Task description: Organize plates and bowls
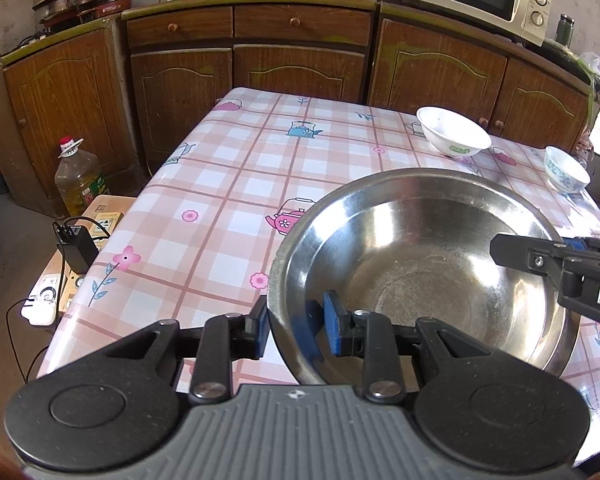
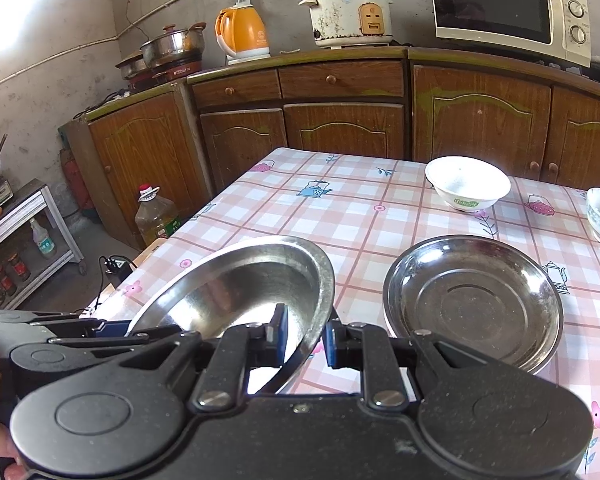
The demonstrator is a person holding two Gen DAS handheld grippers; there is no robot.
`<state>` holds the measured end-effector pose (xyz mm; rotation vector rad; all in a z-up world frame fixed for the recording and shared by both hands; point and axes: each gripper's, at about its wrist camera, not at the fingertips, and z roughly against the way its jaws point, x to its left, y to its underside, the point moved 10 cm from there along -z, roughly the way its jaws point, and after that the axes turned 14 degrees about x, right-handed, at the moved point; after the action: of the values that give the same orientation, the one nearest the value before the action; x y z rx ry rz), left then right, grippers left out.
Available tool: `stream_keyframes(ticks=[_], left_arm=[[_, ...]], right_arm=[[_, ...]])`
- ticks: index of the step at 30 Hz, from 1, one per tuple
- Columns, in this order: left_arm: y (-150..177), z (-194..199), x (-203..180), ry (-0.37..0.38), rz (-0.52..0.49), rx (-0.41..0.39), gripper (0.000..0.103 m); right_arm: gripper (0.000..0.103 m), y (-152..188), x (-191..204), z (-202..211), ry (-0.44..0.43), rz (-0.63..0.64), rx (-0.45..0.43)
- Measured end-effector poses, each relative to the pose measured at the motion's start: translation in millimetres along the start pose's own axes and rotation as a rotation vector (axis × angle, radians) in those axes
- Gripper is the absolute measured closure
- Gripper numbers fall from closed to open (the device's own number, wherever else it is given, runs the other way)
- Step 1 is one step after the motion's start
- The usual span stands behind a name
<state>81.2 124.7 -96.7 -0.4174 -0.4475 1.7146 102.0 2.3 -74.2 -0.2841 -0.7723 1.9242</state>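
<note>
Pinching the near rim of a wide, shiny stainless-steel basin [image 1: 424,264], the left gripper [image 1: 296,320] has one blue pad inside the wall and one outside, while the right gripper [image 2: 306,338] clamps the same basin's opposite rim in the same way, so the basin [image 2: 240,288] sits tilted between them above the pink-and-white checked tablecloth [image 1: 220,184]. Just beside it in the right wrist view, a shallow round steel plate [image 2: 474,300] lies flat on the cloth. Farther back, a white ceramic bowl with a green mark [image 2: 467,183] stands upright, and a smaller blue-patterned white bowl [image 1: 566,175] sits near the table's right edge, well apart from the basin. Beyond the table runs a row of brown wooden cabinets [image 2: 340,128], topped by an orange electric kettle [image 2: 242,36], a worn white rice cooker [image 2: 350,12] and a cream microwave oven [image 2: 508,10].
</note>
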Motion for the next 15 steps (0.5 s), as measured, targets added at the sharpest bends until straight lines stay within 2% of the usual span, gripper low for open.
stream_keyframes(ticks=[15], left_arm=[[8, -2, -11, 0.005, -0.018, 0.017, 0.073]], right_arm=[[0.079, 5, -4, 3, 0.008, -0.002, 0.004]])
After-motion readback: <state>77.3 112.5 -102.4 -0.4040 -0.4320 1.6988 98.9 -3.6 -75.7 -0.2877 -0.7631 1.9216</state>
